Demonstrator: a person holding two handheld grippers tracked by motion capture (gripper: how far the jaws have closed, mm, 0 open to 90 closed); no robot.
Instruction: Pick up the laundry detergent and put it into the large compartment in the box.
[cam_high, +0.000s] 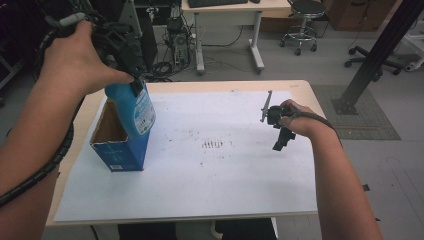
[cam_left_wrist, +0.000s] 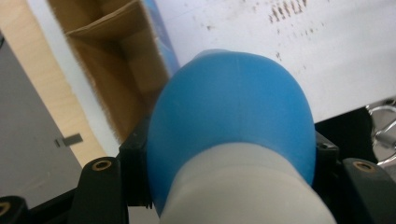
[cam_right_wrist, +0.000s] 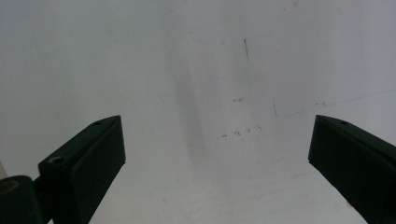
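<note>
White paper (cam_high: 210, 180) is covering the bench (cam_high: 305, 90). Left tool (cam_high: 134, 86) is clamping a blue bottle (cam_high: 132, 110), its lower end hidden inside the open carton (cam_high: 120, 150). Right tool (cam_right_wrist: 217, 149) is hovering, jaws wide apart and empty.

Desk (cam_high: 300, 87): light wood top, covered w/ white sheet (cam_high: 210, 185), smudged dark at centre. Open blue carton (cam_high: 120, 145) stands upright on sheet, directly below left tool (cam_high: 135, 85), well apart from right tool (cam_high: 280, 142).

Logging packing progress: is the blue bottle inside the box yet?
Partly in: the blue bottle tilts over the open box, held by the left claw.
</note>
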